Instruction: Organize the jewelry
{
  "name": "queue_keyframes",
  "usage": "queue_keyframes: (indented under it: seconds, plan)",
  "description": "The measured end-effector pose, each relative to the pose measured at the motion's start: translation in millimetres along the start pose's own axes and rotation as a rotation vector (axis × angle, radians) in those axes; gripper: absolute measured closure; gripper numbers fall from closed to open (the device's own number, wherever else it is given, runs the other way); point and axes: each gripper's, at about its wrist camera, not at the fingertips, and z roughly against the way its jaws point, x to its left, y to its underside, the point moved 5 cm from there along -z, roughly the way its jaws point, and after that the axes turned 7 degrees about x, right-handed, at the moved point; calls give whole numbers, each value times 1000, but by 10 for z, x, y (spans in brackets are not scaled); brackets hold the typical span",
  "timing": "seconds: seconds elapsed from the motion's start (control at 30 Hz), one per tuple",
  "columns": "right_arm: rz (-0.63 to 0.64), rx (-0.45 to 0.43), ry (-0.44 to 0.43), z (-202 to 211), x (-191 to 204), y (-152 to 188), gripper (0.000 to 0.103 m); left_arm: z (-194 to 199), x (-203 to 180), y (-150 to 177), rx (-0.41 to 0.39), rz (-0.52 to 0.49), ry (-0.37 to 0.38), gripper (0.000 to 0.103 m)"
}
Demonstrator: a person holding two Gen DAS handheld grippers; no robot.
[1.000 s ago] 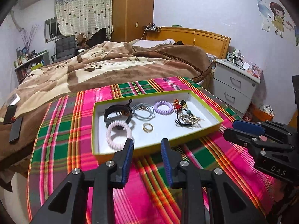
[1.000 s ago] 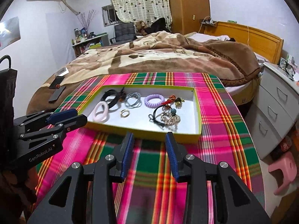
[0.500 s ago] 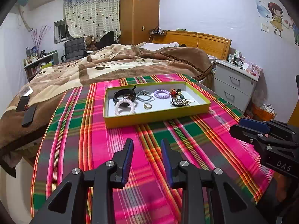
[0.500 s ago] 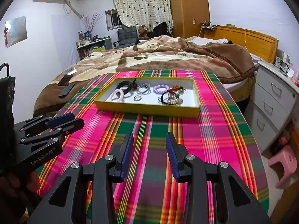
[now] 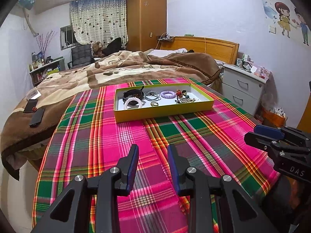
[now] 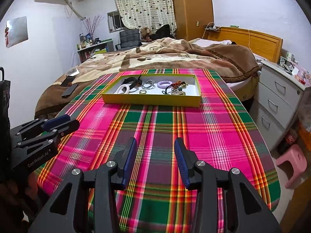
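Both grippers, left (image 5: 153, 165) and right (image 6: 155, 161), have backed off empty, jaws apart, the right's just widening; the jewelry sits gathered in the yellow tray (image 5: 165, 112) at the table's far edge, so organizing looks done.

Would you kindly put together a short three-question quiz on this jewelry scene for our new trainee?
1. True or false: the right gripper is clamped on a ring.
2. Which item lies nearest the tray's left front corner? A) purple coil hair tie B) white coil hair tie C) gold ring
3. Fill in: the tray rests on a ____ cloth.

Key:
1. False. Both grippers, left gripper included, are open and empty, over the cloth, short of the tray.
2. B
3. Plaid
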Motion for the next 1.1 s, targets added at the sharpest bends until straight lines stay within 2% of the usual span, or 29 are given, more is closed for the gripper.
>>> queue_keyframes:
  seconds: [0.3,1.1]
  plan:
    - [10,-6,-2,43,56,16,62,75,2,58,-19,-7,-7,73]
    - [13,10,-6,6,77,32,62,51,29,69,-13,-2,-13,73]
